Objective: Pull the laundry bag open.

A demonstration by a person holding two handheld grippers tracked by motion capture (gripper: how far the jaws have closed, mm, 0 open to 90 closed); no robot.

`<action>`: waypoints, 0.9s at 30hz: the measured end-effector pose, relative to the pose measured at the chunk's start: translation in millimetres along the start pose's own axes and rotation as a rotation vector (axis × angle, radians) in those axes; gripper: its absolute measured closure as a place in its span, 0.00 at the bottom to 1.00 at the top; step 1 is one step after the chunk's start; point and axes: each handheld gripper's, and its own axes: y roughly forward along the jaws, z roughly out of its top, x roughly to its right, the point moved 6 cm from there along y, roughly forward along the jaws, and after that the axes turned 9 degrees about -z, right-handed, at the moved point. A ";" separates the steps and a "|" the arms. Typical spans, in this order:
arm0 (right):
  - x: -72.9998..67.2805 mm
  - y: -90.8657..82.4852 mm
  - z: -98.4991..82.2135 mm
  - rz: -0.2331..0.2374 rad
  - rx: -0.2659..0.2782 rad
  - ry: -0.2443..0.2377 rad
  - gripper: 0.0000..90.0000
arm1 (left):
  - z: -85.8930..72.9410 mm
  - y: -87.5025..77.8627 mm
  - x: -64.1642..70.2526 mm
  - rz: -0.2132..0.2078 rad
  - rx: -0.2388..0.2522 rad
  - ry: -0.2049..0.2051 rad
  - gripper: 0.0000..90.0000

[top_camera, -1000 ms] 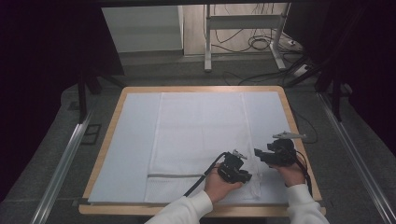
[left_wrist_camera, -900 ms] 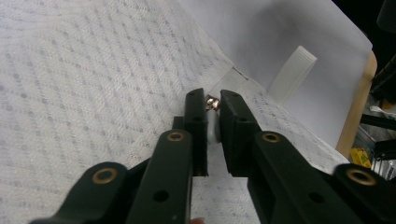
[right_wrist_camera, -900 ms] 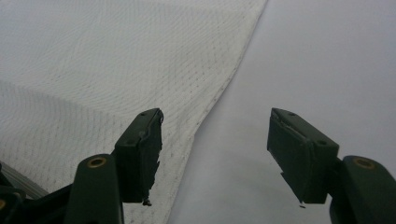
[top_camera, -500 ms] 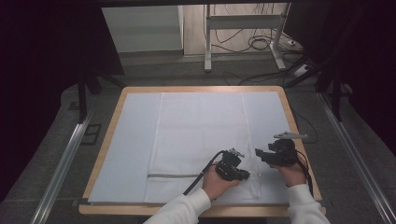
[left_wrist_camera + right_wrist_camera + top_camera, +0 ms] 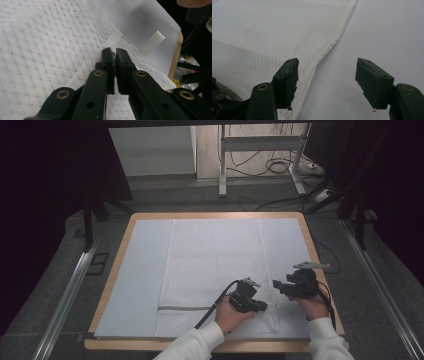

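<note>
I read the work in hand as handling the white mesh bag (image 5: 215, 275), which lies flat on the pale sheet (image 5: 140, 280) covering the table (image 5: 320, 270). The bag occupies the middle of the sheet and reaches the near edge. Its long axis runs from the near edge toward the far edge; a grey zipper band (image 5: 182, 308) crosses it at the near end, at right angles to that axis.

Left gripper (image 5: 256, 306): in the left gripper view its jaws have just been closing and now stand almost together, low over the mesh at the bag's near right part. A small fold of fabric appears to sit at the tips; I cannot tell for certain that it is pinched.

Right gripper (image 5: 327, 80): jaws wide, nothing between them. One jaw is over the bag's right hem, the other over the bare sheet.

Judged progress: early. The bag is still spread flat. A first pinch is being made; the right-hand grasp, and any lift or fold, remain.
</note>
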 end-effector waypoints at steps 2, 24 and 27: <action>-1.1 -0.8 0.3 0.013 -0.004 0.006 0.36 | 1.0 -3.1 1.1 -0.004 0.007 0.000 0.97; -0.8 -6.2 2.3 0.057 -0.008 0.061 0.31 | 5.2 -38.6 -1.1 -0.039 0.078 -0.008 0.97; -0.5 -7.3 2.4 0.062 -0.005 0.061 0.31 | 6.5 -45.6 -0.9 -0.045 0.089 -0.005 0.97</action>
